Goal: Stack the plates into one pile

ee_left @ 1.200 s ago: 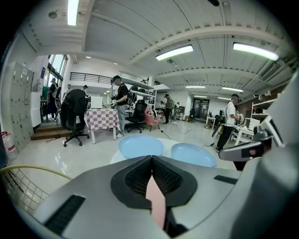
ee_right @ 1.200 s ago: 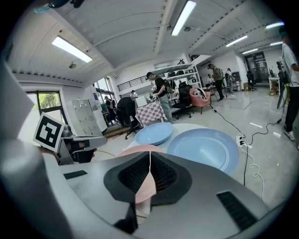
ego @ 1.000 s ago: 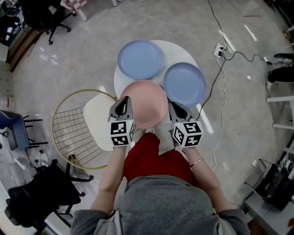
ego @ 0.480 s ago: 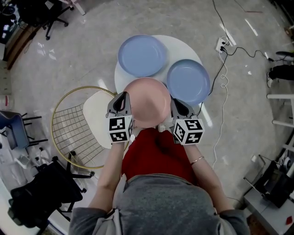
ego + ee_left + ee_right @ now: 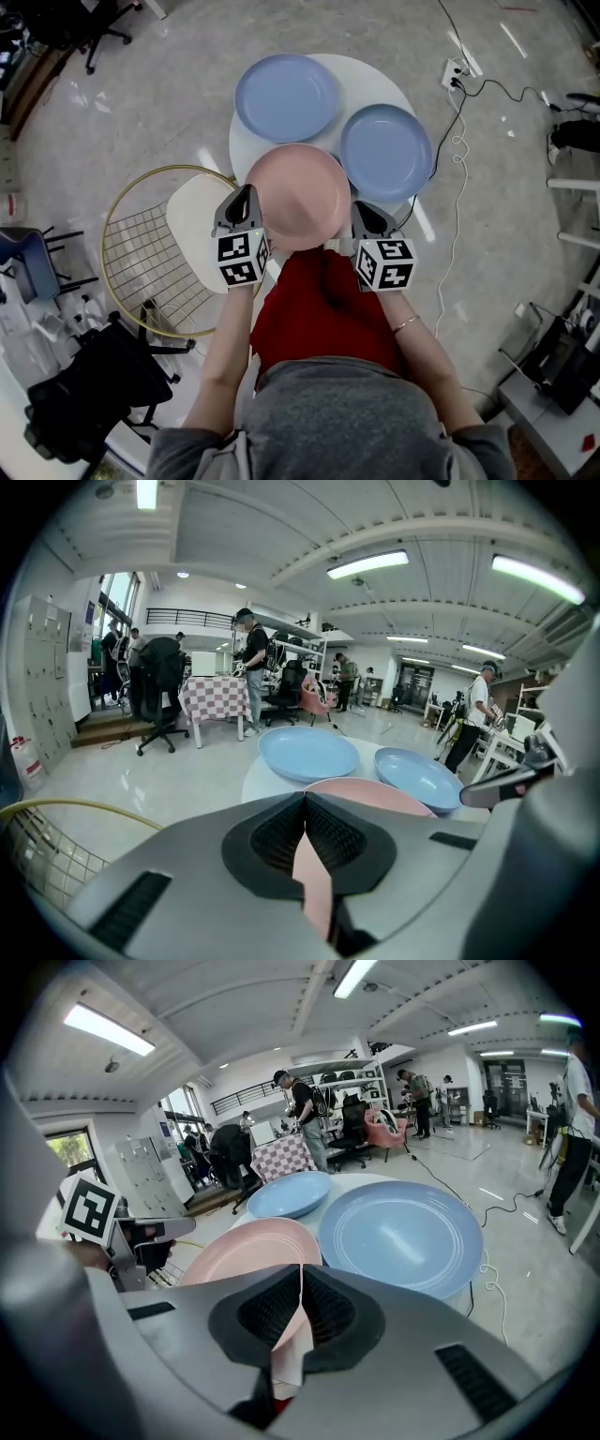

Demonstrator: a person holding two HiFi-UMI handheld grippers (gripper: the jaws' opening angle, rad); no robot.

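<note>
- While both grippers clamp its rim, the smooth, round pink plate (image 5: 298,195) lies over the near edge of the round white table (image 5: 375,80); whether it rests on the top cannot be told.
- The left gripper (image 5: 246,202) has its ribbed black pads closed on the pink plate's left rim.
- The right gripper (image 5: 361,214) pinches the opposite rim the same way.
- A glossy, shallow far blue plate (image 5: 286,97) lies on the table's far left side.
- A matching right blue plate (image 5: 385,152) lies at the table's right edge.
</note>
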